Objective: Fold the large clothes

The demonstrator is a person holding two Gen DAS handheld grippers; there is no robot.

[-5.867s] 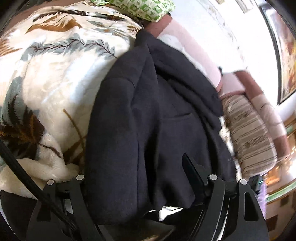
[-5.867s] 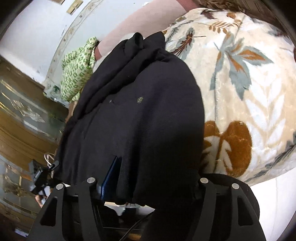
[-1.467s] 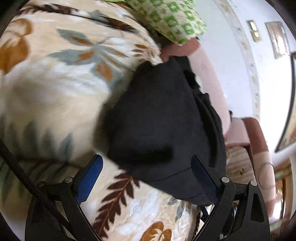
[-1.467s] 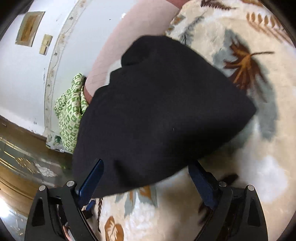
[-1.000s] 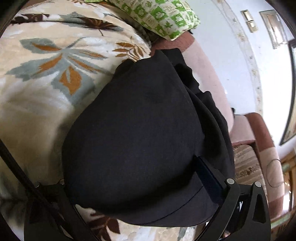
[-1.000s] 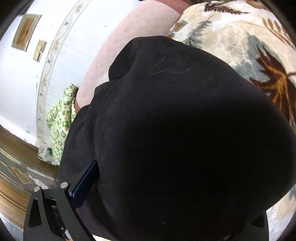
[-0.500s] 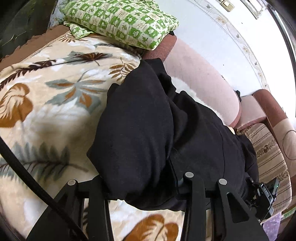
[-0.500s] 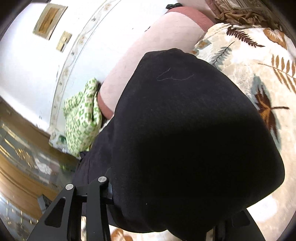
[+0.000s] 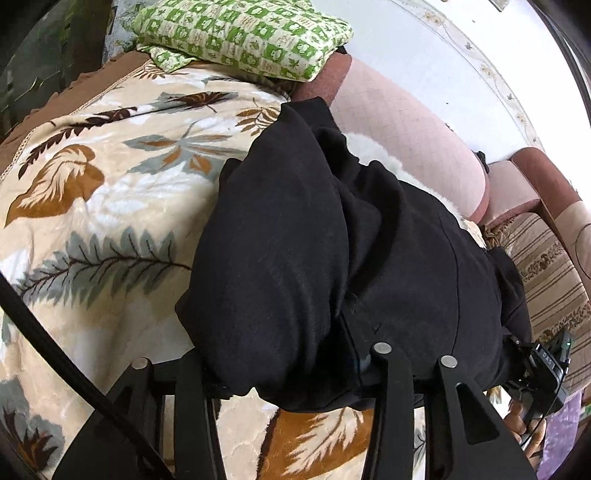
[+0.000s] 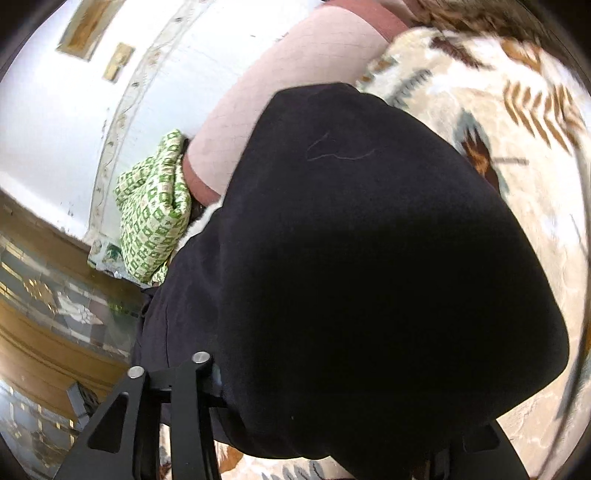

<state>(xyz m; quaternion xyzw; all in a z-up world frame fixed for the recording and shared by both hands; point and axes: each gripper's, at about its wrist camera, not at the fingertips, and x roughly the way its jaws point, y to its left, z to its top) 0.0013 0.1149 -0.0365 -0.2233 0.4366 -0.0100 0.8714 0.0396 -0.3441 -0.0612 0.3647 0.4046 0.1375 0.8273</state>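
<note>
From my left wrist camera, the black coat (image 9: 332,258) fills the middle of the view, bunched into a thick folded bundle that lies on the leaf-print blanket (image 9: 103,206). My left gripper (image 9: 284,369) sits at six o'clock with its two black fingers drawn in against a fat fold of the coat; the cloth bulges out between them and over their tips, so I read them as clamped on the fabric. At twelve o'clock a green checked pillow (image 9: 243,33) rests on the sofa's end, and the pink sofa back (image 9: 410,129) runs from about one to two o'clock, with a striped cushion (image 9: 546,266) at three o'clock. A bit of white fleece (image 9: 373,151) peeks out between the coat and the sofa back. From my right wrist camera, the coat (image 10: 369,277) covers nearly everything from the centre down to six o'clock. Only the left finger of my right gripper (image 10: 332,424) shows, at seven o'clock, pressed against the cloth; the other finger is buried under the fabric, so I cannot tell whether that gripper is closed on the coat. The pillow (image 10: 155,214) is at nine o'clock, the sofa back (image 10: 280,88) at twelve, and the blanket (image 10: 517,122) from one to four o'clock, blurred.
</note>
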